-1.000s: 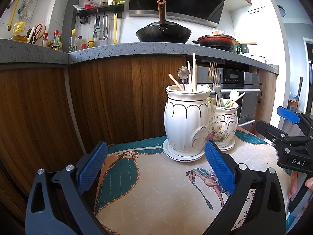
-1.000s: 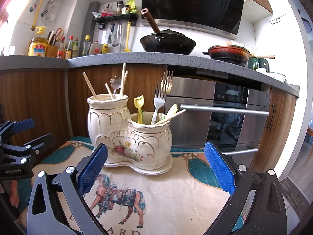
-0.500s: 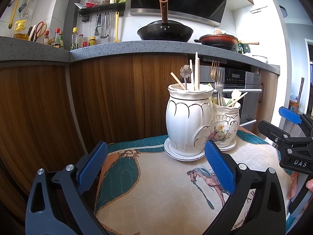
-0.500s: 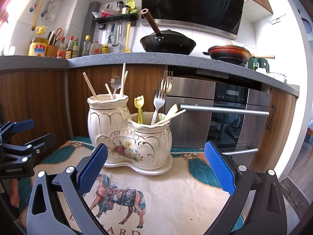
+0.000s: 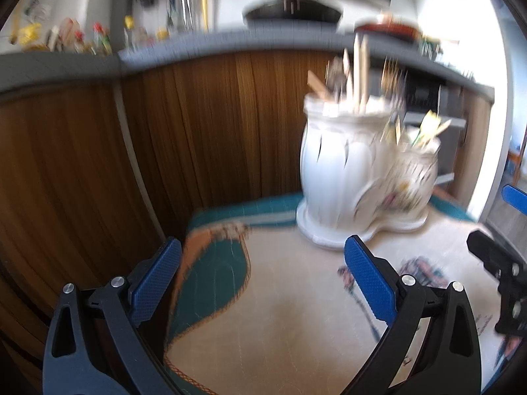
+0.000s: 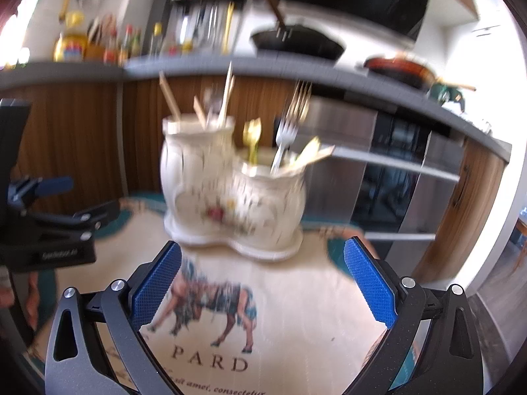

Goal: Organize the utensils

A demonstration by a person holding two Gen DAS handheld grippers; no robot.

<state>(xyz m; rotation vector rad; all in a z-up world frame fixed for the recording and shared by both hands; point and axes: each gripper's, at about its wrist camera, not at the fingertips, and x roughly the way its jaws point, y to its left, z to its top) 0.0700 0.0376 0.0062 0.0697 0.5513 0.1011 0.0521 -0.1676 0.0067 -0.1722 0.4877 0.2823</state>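
Gaping hand-held grippers — left (image 5: 263, 276), right (image 6: 262, 278) — facing utensil holder (image 6: 230, 197).

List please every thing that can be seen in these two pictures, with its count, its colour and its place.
Utensil holder: one, white ceramic with two joined pots, on the cloth.
Chopsticks: several, pale wood, in the taller pot; exact count blurred.
Forks: at least two, silver, in the shorter pot.
Yellow spoon: one, in the shorter pot.
Cloth: one, cream with teal border and a horse print, under the holder.
Wok: one, black, on the counter behind.
Pan: one, reddish, on the counter to the right.
Bottles: several, mixed colours, on the counter left.
Oven: one, steel, under the counter.
Left gripper: black with blue pads, open, empty.
Right gripper: same, open, empty.
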